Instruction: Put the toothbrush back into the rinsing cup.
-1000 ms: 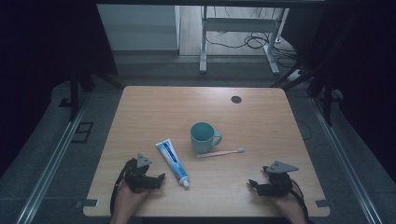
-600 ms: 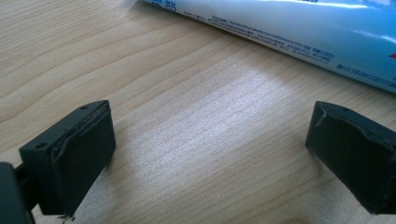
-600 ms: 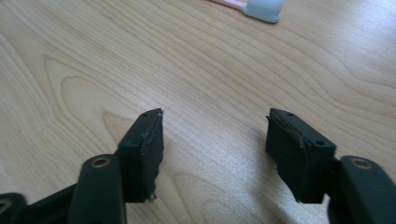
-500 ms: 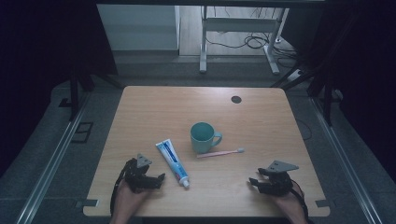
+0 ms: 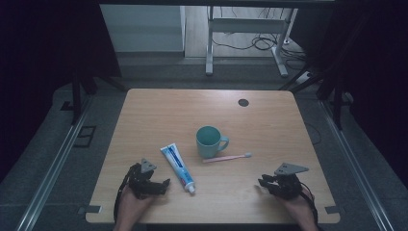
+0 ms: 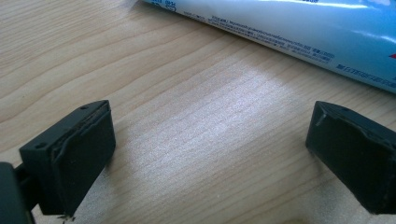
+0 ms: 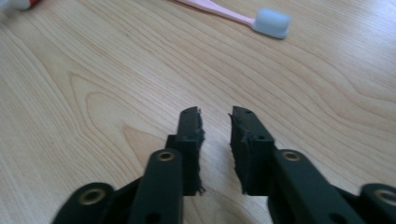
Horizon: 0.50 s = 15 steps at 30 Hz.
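A teal mug (image 5: 209,141) stands upright at the middle of the wooden table (image 5: 269,120). Just in front of it lies a pink toothbrush (image 5: 226,158) with its pale head (image 7: 271,22) to the right. A blue-and-white toothpaste tube (image 5: 177,167) lies left of the mug, cap toward the person. My left gripper (image 5: 163,185) rests low beside the tube (image 6: 289,32), open wide (image 6: 210,149) over bare wood. My right gripper (image 5: 262,183) sits near the front right. Its jaws (image 7: 215,116) have just been closing, leaving a narrow gap with nothing between them.
A dark round grommet (image 5: 243,102) sits near the table's far edge. A metal desk frame (image 5: 245,38) and cables stand on the floor beyond. Bare wood lies between the two grippers.
Both hands keep their places. The right gripper's jaws look drawn closer together than before.
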Each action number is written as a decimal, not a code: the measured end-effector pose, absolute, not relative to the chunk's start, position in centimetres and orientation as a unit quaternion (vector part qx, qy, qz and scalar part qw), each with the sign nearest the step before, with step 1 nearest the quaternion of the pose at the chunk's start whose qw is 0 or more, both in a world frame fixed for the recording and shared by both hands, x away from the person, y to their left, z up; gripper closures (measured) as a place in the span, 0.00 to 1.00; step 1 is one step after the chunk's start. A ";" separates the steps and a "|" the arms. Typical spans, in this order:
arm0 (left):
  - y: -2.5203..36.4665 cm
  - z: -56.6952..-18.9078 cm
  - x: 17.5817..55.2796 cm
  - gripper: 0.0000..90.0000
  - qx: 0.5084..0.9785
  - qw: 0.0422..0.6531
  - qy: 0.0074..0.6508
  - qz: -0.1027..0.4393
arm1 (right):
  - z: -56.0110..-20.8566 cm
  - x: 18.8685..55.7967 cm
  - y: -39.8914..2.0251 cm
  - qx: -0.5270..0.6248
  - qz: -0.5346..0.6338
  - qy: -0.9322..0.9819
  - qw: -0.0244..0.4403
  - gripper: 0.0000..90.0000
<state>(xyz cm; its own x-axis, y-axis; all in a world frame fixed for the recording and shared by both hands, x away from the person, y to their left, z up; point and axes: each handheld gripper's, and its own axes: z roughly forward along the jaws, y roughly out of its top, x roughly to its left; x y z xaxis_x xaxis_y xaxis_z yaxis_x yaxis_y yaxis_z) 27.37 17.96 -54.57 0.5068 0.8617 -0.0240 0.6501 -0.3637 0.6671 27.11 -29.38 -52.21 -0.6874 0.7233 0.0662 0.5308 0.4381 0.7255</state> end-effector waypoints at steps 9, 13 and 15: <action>18.0 -54.6 27.4 0.02 0.809 0.316 0.468 0.168 | -51.7 27.7 -28.8 0.365 0.386 0.840 0.112 0.99; 18.0 -54.6 27.4 0.02 0.809 0.315 0.467 0.168 | -51.3 28.0 -28.5 0.360 0.399 0.836 0.105 1.00; 18.0 -54.6 27.4 0.02 0.809 0.316 0.467 0.168 | -51.2 28.2 -28.3 0.358 0.400 0.837 0.105 1.00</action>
